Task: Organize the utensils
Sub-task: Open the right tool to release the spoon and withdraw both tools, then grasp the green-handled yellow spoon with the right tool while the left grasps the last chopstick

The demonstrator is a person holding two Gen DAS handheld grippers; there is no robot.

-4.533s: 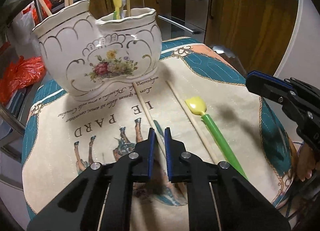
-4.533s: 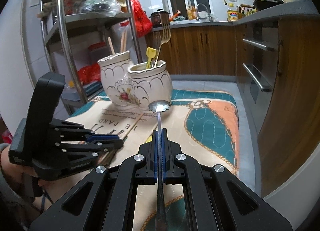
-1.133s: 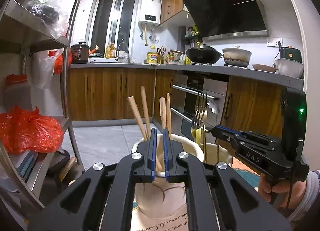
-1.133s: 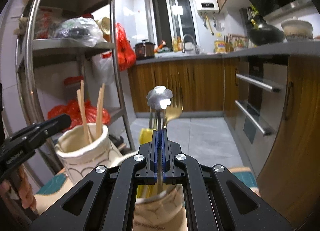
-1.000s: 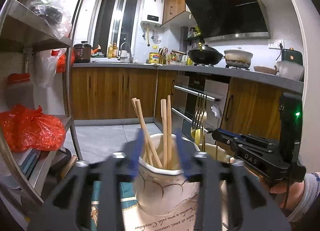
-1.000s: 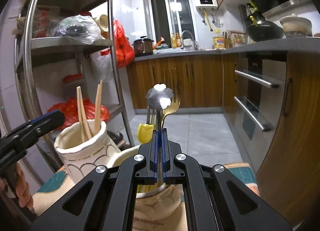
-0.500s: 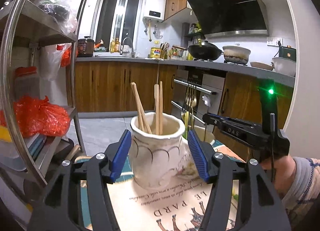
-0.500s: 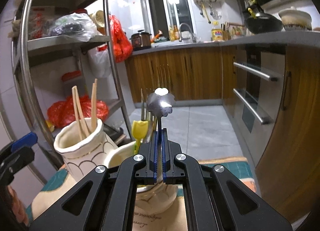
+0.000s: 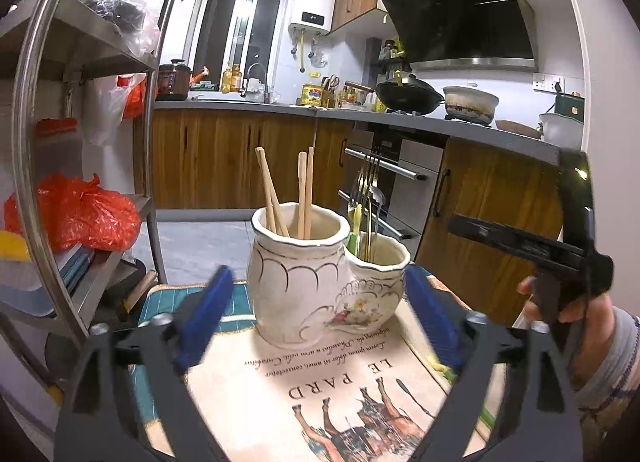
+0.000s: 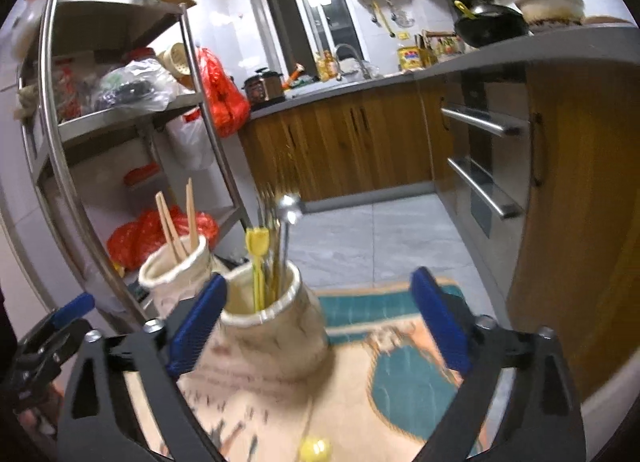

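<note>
Standing in the two-pot ceramic holder (image 9: 320, 286) are four chopsticks (image 9: 303, 192), both tongs (image 9: 316, 314) (image 10: 320, 322) just opened, empty.

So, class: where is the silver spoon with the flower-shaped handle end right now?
In the right wrist view, the silver spoon stands handle-up in the ceramic holder's right compartment, beside the yellow utensil and forks.

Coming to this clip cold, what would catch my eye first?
The cream double-pot ceramic holder in the middle of the printed cloth: wooden chopsticks stand in one pot, metal cutlery in the other. Both blue-padded claws, left claw and right claw, frame it, open and empty.
</note>
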